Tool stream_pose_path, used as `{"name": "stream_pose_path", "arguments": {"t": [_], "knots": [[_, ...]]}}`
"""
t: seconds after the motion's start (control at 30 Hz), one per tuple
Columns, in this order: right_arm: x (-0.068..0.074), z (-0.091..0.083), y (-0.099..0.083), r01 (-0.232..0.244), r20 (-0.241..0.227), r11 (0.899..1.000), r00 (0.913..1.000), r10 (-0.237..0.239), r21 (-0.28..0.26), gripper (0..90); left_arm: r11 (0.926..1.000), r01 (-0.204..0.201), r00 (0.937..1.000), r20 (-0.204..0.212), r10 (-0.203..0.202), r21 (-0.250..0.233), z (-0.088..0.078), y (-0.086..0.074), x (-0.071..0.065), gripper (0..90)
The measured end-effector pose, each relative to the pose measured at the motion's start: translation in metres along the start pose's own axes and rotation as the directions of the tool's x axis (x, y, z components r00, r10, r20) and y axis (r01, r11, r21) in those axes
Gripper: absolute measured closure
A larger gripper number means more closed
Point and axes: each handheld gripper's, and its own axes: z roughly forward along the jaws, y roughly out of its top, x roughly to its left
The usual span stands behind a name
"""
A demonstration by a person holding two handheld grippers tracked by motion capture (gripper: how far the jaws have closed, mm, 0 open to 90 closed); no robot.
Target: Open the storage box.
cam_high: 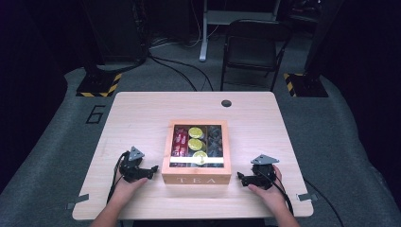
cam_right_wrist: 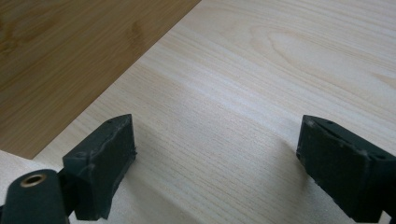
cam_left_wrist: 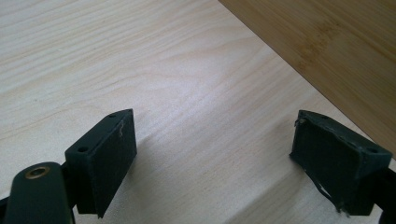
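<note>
Tea box (cam_high: 196, 163): a wooden case with the word TEA on its front wall, standing near the front middle of the pale wooden surface (cam_high: 142, 113). I see it from above through a clear lid in a wooden frame. Inside are three columns. The left column holds red packets (cam_high: 179, 141); the middle column holds three round yellow-green items (cam_high: 196, 142) in a row from back to front; the right column holds dark items (cam_high: 214, 140) that I cannot identify.

My left hand-held gripper (cam_high: 152, 169) rests on the surface just beside the box's left wall, its jaws spread wide with nothing between them; in the left gripper view its black pads (cam_left_wrist: 112, 154) frame bare wood, with the box wall at the upper right. My right hand-held gripper (cam_high: 240, 178) lies just beside the right wall, jaws likewise wide and empty; the right gripper view shows the box wall at the upper left. Neither touches the box.
</note>
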Motion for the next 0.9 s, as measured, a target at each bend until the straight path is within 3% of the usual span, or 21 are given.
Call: {"name": "stream_pose_path", "arguments": {"t": [0.43,0.9], "knots": [[0.0001,0.0002,-0.0001,-0.006,-0.001,1.000,1.0000,0.006,0.003,10.1,0.9995,0.029,0.9994,-0.020,-0.030,-0.013,0.0013,0.0001,-0.0013,14.2],[-0.0001,-0.0005,-0.0005,-0.004,-0.003,1.000,1.0000,0.004,0.001,11.1,0.9996,0.029,0.9994,-0.019,-0.029,-0.007,0.0000,-0.0003,-0.0019,14.8]]}}
